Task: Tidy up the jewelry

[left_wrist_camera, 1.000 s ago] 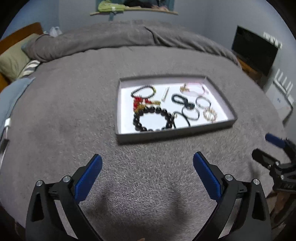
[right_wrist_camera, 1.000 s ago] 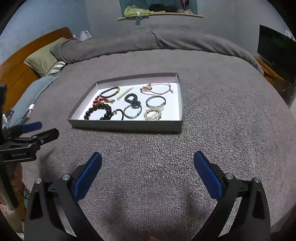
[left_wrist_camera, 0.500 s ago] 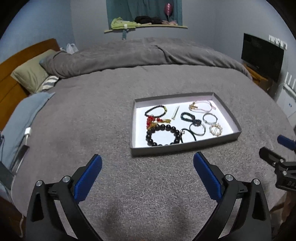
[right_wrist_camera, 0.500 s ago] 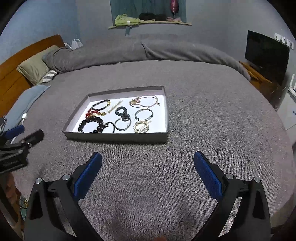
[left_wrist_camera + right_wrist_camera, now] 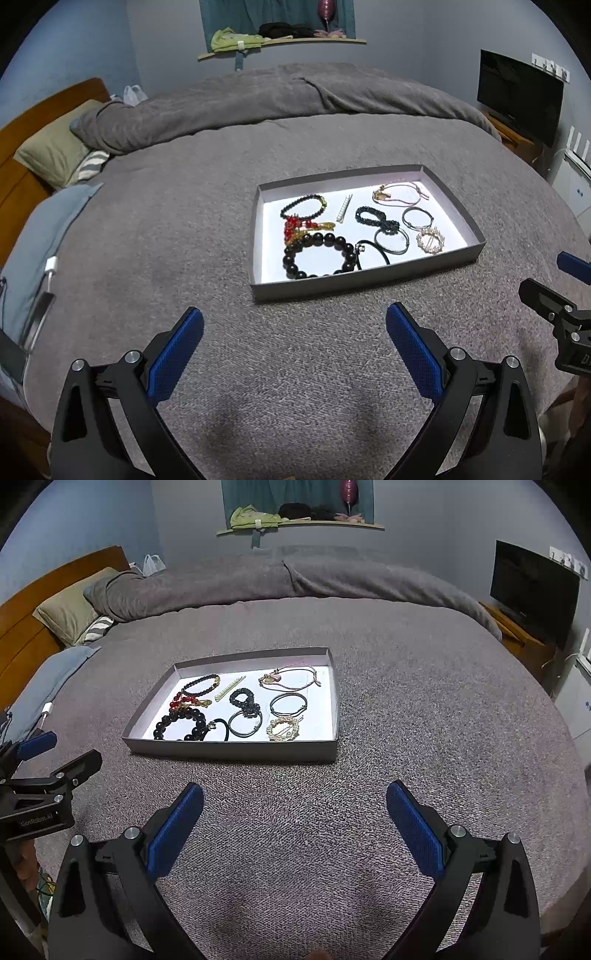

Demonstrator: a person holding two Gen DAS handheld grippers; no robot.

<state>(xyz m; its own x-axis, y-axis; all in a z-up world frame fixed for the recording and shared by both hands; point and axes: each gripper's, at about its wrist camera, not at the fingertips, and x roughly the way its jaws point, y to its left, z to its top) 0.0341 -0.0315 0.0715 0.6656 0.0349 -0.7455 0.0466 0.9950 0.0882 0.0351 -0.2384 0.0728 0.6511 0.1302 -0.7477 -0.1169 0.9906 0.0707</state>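
A shallow grey tray (image 5: 354, 282) (image 5: 229, 746) lies on the grey bedspread. It holds several pieces: a large black bead bracelet (image 5: 317, 254) (image 5: 181, 723), a red and gold piece (image 5: 299, 227), a small black bead bracelet (image 5: 303, 206), a pale hair clip (image 5: 344, 213), a black scrunchie (image 5: 375, 219), black hair ties (image 5: 391, 240), a pearl ring clip (image 5: 430, 240) (image 5: 283, 729), a thin bangle (image 5: 417, 217) and a pink cord bracelet (image 5: 400, 194) (image 5: 291, 675). My left gripper (image 5: 294, 347) is open and empty, short of the tray. My right gripper (image 5: 294, 827) is open and empty too.
The bed has a rolled grey duvet (image 5: 258, 96) at the back, pillows (image 5: 51, 155) and a wooden headboard at left, a phone with charger (image 5: 37, 317) at the left edge. A TV (image 5: 517, 99) on a wooden stand is at right. A wall shelf holds clothes.
Both grippers have pulled back and risen, so the tray looks smaller and farther. The jewelry has not moved. Both grippers stay open.
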